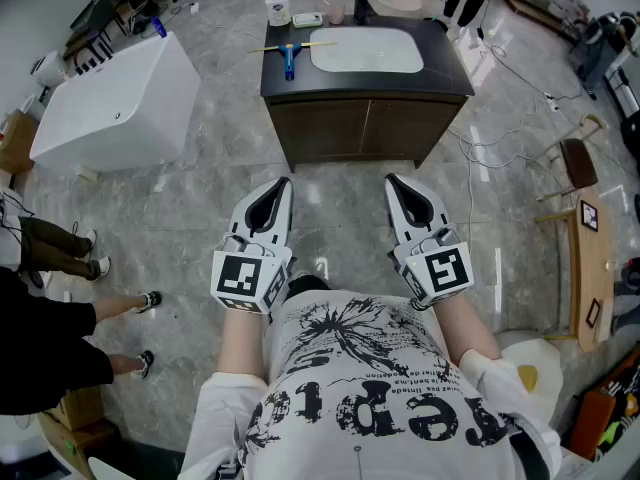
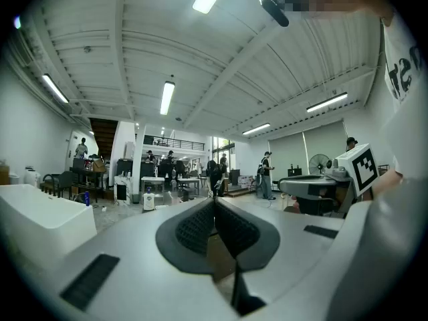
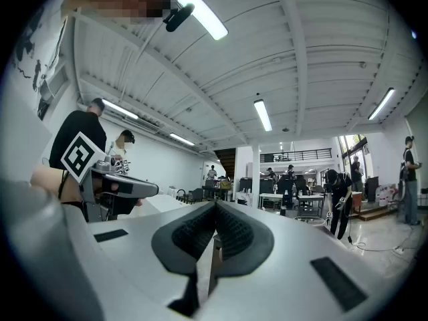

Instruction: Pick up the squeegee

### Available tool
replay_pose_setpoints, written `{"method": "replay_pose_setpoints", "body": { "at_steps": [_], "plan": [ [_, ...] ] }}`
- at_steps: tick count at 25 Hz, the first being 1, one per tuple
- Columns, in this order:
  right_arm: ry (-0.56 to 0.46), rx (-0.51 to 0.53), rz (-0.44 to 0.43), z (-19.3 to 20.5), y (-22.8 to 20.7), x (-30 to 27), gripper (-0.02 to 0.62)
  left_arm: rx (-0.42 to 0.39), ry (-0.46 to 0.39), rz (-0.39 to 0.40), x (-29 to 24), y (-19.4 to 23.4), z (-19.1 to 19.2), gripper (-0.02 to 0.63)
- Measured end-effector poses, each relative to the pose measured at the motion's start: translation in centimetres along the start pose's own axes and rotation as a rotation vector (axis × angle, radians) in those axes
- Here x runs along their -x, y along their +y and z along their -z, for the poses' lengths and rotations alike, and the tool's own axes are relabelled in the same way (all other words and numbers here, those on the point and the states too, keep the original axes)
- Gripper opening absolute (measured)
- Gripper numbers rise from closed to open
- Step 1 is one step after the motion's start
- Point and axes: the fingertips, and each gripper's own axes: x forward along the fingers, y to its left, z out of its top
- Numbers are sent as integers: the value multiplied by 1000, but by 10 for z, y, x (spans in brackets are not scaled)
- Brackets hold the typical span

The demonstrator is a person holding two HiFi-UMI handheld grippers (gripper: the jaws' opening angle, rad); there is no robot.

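Observation:
A squeegee point(image 1: 289, 54) with a blue handle and a thin yellowish blade lies on the dark counter point(image 1: 283, 80) of a vanity, left of the white basin point(image 1: 366, 50). Both grippers are held close to my chest, well short of the vanity. My left gripper point(image 1: 283, 184) is shut with nothing in it, and its tips meet in the left gripper view point(image 2: 215, 200). My right gripper point(image 1: 392, 181) is shut and empty too, tips together in the right gripper view point(image 3: 215, 204). Both point level toward the vanity.
A white bathtub point(image 1: 120, 103) stands at the left. On the counter are a soap bottle point(image 1: 277, 8) and small items. Cables point(image 1: 500, 138) trail on the floor at the right, near a wooden bench point(image 1: 586, 268). People's feet point(image 1: 120, 308) are at the left.

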Motion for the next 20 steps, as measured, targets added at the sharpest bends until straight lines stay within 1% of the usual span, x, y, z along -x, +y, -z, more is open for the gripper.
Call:
{"method": "replay_pose_setpoints", "body": {
  "at_steps": [6,12,15,16,17,18,19,20],
  "plan": [
    [-4,14,-9,-2,0,3,12,-8,-7,-4,2,-5,-4,14],
    [-5,-16,20,1,-7,10,12,-8,4,7,2,-14,-1,14],
    [-17,-34,28,3,-12,13,14,6,1,7,-1,-18,4,14],
    [-15,-40,26,5,-13,13,14,13,-7,6,-3,-20,5,29],
    [-12,-42,24,8,-15,13,14,17,-16,8,-6,-21,6,161],
    [-9,-42,24,10,-16,13,14,14,-22,10,-9,-22,7,312],
    [-7,-44,26,11,-18,11,14,8,-23,10,-11,-22,8,337],
    [-5,-49,27,13,-20,9,14,2,-21,6,-14,-21,9,338]
  ]
}}
